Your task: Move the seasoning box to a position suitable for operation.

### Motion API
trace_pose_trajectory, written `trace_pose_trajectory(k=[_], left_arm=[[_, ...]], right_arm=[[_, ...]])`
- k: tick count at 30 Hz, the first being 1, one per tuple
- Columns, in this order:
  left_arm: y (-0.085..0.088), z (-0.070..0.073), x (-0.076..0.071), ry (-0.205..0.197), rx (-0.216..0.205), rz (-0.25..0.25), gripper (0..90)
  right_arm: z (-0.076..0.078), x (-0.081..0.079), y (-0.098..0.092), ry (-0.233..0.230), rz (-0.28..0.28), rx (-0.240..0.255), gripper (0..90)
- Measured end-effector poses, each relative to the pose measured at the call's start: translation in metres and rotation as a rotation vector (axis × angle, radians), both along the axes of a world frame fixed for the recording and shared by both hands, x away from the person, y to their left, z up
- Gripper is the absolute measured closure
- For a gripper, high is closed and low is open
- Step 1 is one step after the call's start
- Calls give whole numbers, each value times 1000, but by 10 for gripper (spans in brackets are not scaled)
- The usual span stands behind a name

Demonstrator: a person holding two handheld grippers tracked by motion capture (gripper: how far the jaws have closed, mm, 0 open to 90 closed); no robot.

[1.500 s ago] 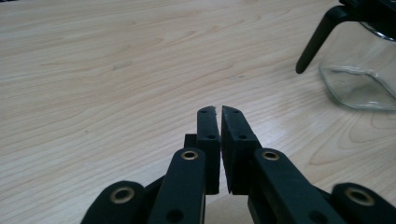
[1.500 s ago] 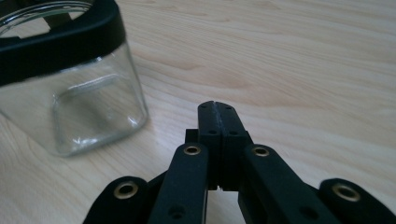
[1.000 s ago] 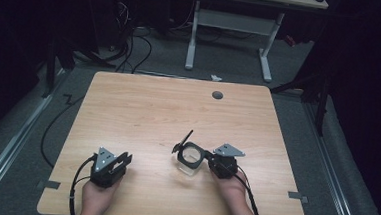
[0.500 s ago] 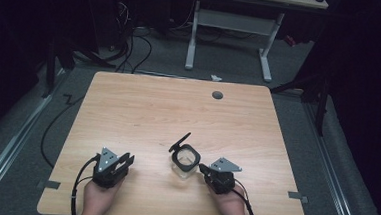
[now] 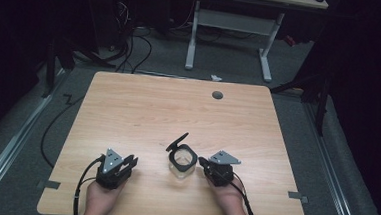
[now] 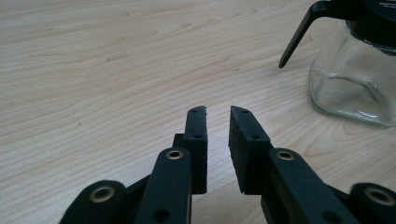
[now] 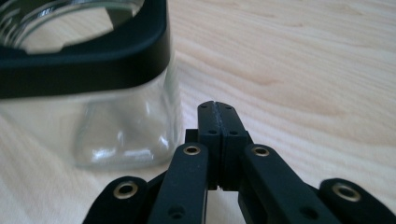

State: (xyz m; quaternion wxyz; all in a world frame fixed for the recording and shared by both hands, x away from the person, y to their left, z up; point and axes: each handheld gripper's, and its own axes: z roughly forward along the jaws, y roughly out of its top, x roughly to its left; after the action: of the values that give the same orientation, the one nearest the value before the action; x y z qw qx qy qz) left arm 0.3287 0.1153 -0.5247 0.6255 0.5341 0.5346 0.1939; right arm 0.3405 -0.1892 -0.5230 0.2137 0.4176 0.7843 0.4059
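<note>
Left gripper (image 5: 131, 160) rests on the table (image 5: 143, 109) well to the left of the glass jar (image 5: 182, 160), jaws narrowly apart; right gripper (image 5: 201, 161) sits just right of the jar, jaws pressed together on nothing; beyond the jar lies a grommet hole (image 5: 217, 95)

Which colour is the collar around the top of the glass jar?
Black. The collar shows best in the right gripper view, above the clear glass jar.

Glass jar (image 6: 355, 79): cut off by the top and right edges in the left gripper view, rim incomplete. In the right gripper view its black collar (image 7: 84, 56) is blurred and cropped at top and left. Jar contents cannot be determined.
</note>
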Motion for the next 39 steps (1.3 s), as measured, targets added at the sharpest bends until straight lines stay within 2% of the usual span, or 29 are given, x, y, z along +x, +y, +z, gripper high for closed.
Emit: trace_pose_trajectory(k=[5, 12, 14, 19, 23, 24, 27, 28, 29, 30, 31, 34, 35, 36, 37, 38, 39], left_arm=[[3, 0, 1, -3, -4, 10, 775], [2, -1, 2, 0, 6, 7, 775], [1, -2, 1, 0, 9, 1, 773], [-3, -3, -1, 5, 13, -23, 760], [-6, -2, -4, 6, 13, -48, 754], [-9, -1, -8, 6, 16, -65, 747], [-17, -4, -22, 27, -13, -117, 700], [-17, -4, -22, 27, -13, -117, 692], [-23, -7, -31, 44, -3, -147, 688], [-23, -7, -31, 44, -3, -147, 683], [-30, -7, -40, 43, 5, -183, 678], [-38, -5, -47, 42, 5, -218, 684], [-45, -5, -50, 33, 13, -240, 713], [-45, -5, -50, 33, 13, -240, 734], [-47, -5, -50, 39, 0, -251, 734], [-52, -5, -53, 38, -5, -272, 798], [-53, -6, -54, 38, -5, -279, 817]], right_arm=[[2, 4, 6, -11, 28, 4, 900], [1, -16, 14, -14, 65, 0, 900], [1, -27, 23, -14, 100, -1, 900], [1, -35, 31, -21, 140, 7, 900], [3, -38, 22, -38, 111, 22, 899], [5, -40, 11, -49, 79, 38, 899], [5, -41, -2, -58, 45, 36, 897], [4, -40, -8, -53, 24, 42, 896], [3, -39, -11, -48, 12, 46, 897], [2, -38, -15, -42, -2, 54, 898], [1, -37, -18, -38, -13, 59, 898], [0, -36, -20, -34, -30, 64, 899], [-1, -35, -19, -33, -40, 57, 899], [-1, -35, -19, -33, -40, 57, 899], [-1, -35, -19, -33, -44, 56, 899], [-2, -35, -18, -39, -49, 55, 900], [-1, -35, -18, -40, -54, 59, 900]])
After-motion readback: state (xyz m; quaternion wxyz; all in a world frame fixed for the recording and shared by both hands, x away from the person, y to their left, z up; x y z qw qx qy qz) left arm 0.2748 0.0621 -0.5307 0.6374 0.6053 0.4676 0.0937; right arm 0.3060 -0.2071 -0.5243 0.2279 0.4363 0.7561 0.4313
